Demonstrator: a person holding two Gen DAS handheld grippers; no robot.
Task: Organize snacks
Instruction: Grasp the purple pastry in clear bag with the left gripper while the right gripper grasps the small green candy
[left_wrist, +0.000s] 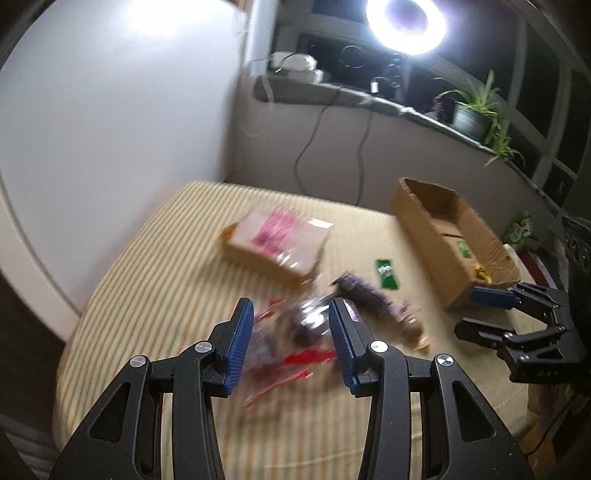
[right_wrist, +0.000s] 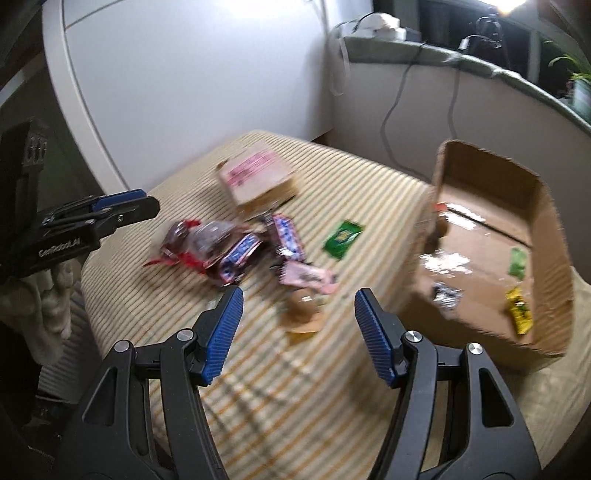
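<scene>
A pile of snack packets (right_wrist: 221, 251) lies on the striped cloth, red, purple and pink wrappers mixed. A green packet (right_wrist: 341, 240) lies apart to the right; it also shows in the left wrist view (left_wrist: 387, 274). An open cardboard box (right_wrist: 491, 236) on the right holds a yellow packet (right_wrist: 519, 315), a green one and a silvery one. My left gripper (left_wrist: 291, 343) is open over the red and purple packets (left_wrist: 303, 332). My right gripper (right_wrist: 299, 328) is open above a brown snack (right_wrist: 304, 308). Both views are blurred.
A small carton with a pink label (right_wrist: 255, 177) stands behind the pile. The striped cloth (right_wrist: 295, 406) covers a soft surface. A windowsill (left_wrist: 369, 96) with a potted plant (left_wrist: 476, 110), cables and a ring lamp (left_wrist: 406, 22) is at the back.
</scene>
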